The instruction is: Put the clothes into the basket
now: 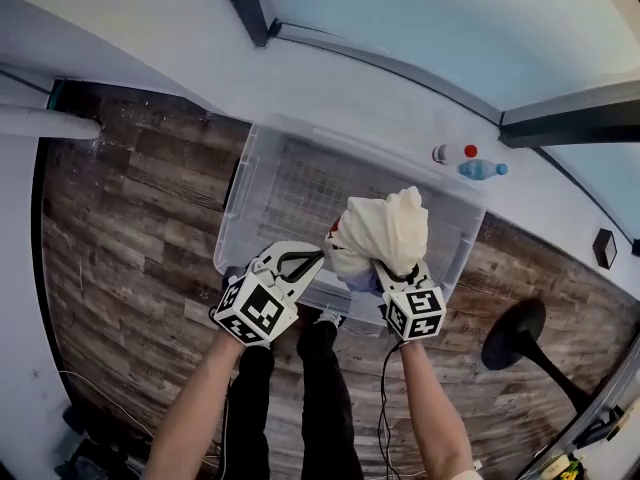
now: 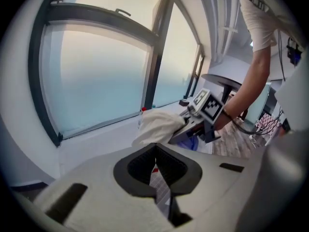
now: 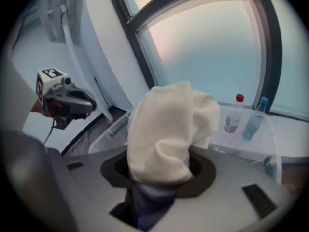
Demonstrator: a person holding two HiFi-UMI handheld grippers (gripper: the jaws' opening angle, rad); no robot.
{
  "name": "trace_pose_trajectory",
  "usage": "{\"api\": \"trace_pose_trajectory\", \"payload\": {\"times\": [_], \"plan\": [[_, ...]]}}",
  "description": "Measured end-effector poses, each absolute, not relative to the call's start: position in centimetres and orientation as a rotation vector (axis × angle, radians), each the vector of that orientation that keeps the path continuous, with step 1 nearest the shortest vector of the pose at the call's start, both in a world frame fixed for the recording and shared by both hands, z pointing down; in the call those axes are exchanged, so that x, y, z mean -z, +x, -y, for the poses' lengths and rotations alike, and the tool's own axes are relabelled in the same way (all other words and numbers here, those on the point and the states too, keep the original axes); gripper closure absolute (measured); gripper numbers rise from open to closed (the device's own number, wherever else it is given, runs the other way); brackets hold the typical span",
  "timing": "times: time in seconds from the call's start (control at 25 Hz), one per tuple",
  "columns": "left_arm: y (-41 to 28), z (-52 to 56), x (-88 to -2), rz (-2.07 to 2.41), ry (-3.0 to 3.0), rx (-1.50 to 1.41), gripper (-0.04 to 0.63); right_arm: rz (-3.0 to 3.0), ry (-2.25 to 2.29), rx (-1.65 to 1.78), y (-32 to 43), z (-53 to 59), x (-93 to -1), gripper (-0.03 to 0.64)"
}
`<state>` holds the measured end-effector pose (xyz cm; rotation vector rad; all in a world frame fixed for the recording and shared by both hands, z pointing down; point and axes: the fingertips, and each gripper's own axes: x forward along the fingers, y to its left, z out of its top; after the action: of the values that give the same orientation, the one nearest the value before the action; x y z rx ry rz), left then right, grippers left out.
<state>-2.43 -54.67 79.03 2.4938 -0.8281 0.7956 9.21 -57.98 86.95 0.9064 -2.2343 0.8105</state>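
A clear plastic basket (image 1: pixel 262 173) stands on the wood floor against the window ledge; its ribbed bottom is bare. My right gripper (image 1: pixel 390 268) is shut on a bundle of clothes (image 1: pixel 385 230), a cream cloth over a lilac-blue piece, held above the basket's near right part. In the right gripper view the bundle (image 3: pixel 166 134) bulges up out of the right gripper (image 3: pixel 159 178). My left gripper (image 1: pixel 318 258) is beside the bundle, over the basket's near rim. Seen from its own view, the left gripper (image 2: pixel 155 151) has its tips together, leaving only a thin slit.
Two bottles, one red-capped (image 1: pixel 455 153) and one blue (image 1: pixel 483 170), are on the white ledge behind the basket. A black round stand base (image 1: pixel 515 333) sits on the floor at the right. The person's legs (image 1: pixel 300 388) are just in front of the basket.
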Motion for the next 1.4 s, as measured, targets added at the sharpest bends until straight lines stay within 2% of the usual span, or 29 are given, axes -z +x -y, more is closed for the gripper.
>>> {"api": "trace_pose_trajectory", "payload": {"times": [0.44,0.72,0.84,1.0,1.4], "plan": [[-3.7,54.6,-78.2,0.976,2.514,-0.675,0.580,2.055,0.750,-0.673,4.9,61.4,-99.5,0.423],[-4.7,55.3,-80.2,1.052,2.443,-0.595,0.580,1.988,0.668,-0.469,4.1,60.9,-101.1,0.407],[-4.3,55.3,-80.1,1.040,2.438,-0.567,0.581,1.936,0.599,-0.391,4.0,61.0,-101.3,0.364],[-4.1,55.1,-80.0,0.996,2.456,-0.591,0.581,1.922,0.590,-0.499,3.7,60.2,-101.9,0.171],[-2.2,55.5,-79.5,0.885,2.501,-0.635,0.581,2.079,0.710,-0.479,3.3,60.4,-97.4,0.167]]}}
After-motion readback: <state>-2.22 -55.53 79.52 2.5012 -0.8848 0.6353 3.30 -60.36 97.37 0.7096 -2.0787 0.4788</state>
